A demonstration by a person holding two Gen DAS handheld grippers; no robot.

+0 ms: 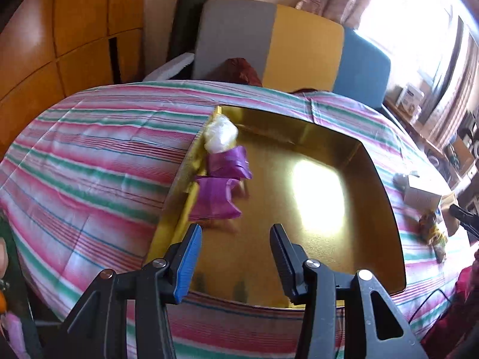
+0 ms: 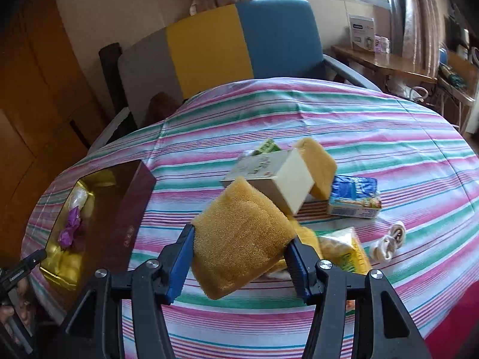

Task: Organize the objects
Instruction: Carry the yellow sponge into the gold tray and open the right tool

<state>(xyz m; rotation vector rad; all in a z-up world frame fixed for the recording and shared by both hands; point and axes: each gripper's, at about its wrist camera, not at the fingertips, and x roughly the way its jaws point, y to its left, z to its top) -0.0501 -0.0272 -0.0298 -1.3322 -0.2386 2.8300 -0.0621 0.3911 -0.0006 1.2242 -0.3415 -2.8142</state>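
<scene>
While the striped tablecloth (image 2: 344, 113) spreads under everything, the gold box (image 1: 386, 197) at its left side holds only three things, lined along its left wall: a white bundle (image 1: 220, 134) farthest, then two purple packets (image 1: 227, 161), the nearer (image 1: 214, 199) beside it. The left gripper (image 1: 235, 257) hangs over the box's near edge, jaws apart and empty. To the right lie a white carton (image 2: 269, 176), a second sponge (image 2: 320, 164), a blue pack (image 2: 354, 197), a yellow bag (image 2: 344, 248) and a cord (image 2: 389, 239), all unsorted. The right gripper (image 2: 238, 257) is clenched on a yellow sponge (image 2: 239, 233), lifted off the cloth. Most sorting seems left.
</scene>
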